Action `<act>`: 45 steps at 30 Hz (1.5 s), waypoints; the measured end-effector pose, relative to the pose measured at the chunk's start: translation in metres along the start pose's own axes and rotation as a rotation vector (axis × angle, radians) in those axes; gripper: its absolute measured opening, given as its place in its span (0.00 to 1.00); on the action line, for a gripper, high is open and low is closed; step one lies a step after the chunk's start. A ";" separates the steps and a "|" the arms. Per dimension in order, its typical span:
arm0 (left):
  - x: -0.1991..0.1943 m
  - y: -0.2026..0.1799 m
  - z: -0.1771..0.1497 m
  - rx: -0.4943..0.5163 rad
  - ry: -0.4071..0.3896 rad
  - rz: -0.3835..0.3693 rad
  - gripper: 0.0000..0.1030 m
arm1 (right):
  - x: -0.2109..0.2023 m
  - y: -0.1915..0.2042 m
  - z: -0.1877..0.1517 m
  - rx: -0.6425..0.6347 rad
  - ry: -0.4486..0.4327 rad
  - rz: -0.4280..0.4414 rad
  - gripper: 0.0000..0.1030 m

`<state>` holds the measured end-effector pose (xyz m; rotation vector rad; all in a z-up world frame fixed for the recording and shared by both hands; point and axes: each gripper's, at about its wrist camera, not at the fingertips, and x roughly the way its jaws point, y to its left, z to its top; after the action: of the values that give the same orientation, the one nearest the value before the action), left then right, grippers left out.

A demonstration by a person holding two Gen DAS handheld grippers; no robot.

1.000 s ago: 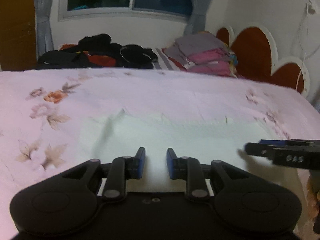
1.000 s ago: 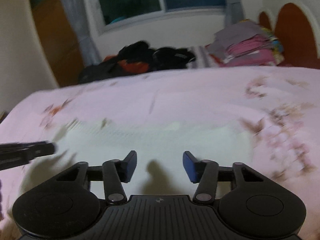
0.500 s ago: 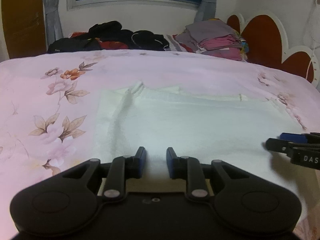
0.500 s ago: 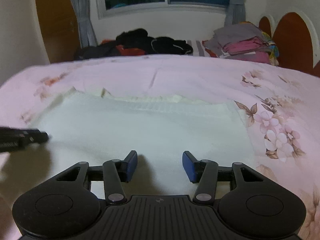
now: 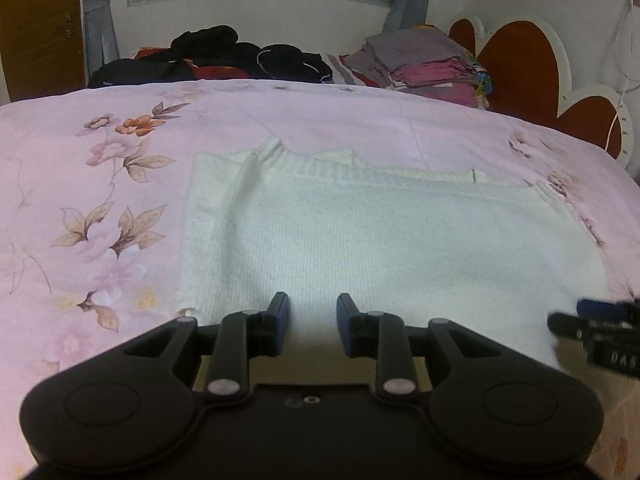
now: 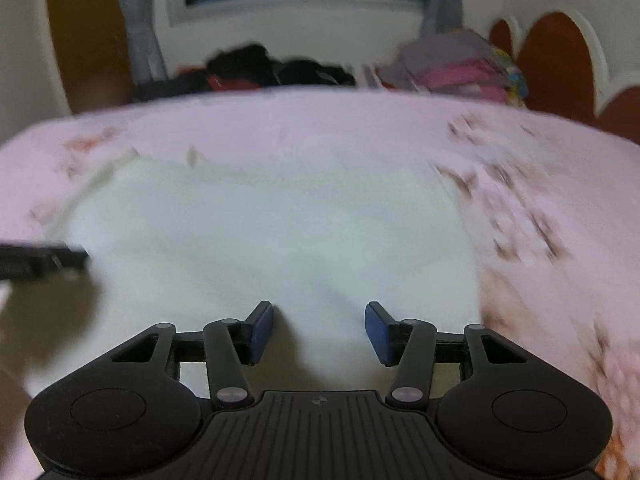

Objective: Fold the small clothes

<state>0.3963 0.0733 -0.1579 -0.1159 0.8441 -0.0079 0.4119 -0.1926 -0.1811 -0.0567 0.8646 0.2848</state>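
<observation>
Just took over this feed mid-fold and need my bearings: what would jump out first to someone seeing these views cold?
A white ribbed knit garment lies spread flat in the middle of the pink floral bedspread. Both grippers hang over its near edge with nothing between their blue pads: the left gripper, its jaws opening, and the right gripper, set wider. Behind, a dark heap of clothes and a folded grey and pink stack sit near the window.

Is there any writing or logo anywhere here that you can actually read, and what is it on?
"DAB": pale letters on the side of the right tool, cut off at the picture's edge, so likely part of a longer word.
A small round emblem on the right tool's body in its own view: no letters legible.
Nothing else bears readable text.
</observation>
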 end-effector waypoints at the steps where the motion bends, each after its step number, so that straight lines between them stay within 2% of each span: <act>1: 0.000 0.000 0.000 0.004 0.003 -0.002 0.27 | -0.003 -0.001 -0.002 0.003 0.001 -0.005 0.49; 5: 0.000 0.003 0.002 0.012 0.013 -0.019 0.26 | -0.022 0.000 -0.002 0.044 -0.028 -0.030 0.50; 8: -0.004 0.004 0.002 0.011 0.021 -0.030 0.26 | -0.014 0.001 -0.012 0.034 0.036 -0.061 0.49; 12: -0.015 0.009 -0.005 0.037 0.027 -0.054 0.27 | -0.027 0.000 -0.017 0.092 0.017 -0.054 0.50; 15: -0.025 0.015 -0.016 0.045 0.031 -0.067 0.29 | -0.033 0.007 -0.022 0.080 0.008 -0.063 0.50; 20: -0.027 0.024 -0.034 0.068 0.044 -0.063 0.30 | -0.029 0.007 -0.032 0.093 0.023 -0.071 0.50; 31: -0.029 0.022 -0.038 0.088 0.034 -0.055 0.30 | -0.030 0.012 -0.037 0.096 0.020 -0.097 0.50; 40: -0.031 0.023 -0.036 0.072 0.048 -0.061 0.33 | -0.033 0.017 -0.035 0.081 0.044 -0.101 0.52; 45: -0.046 0.028 -0.038 0.011 0.051 -0.082 0.33 | -0.042 0.027 -0.027 0.096 -0.004 -0.055 0.52</act>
<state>0.3364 0.1003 -0.1514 -0.1401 0.8894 -0.0924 0.3588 -0.1805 -0.1645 0.0092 0.8703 0.1921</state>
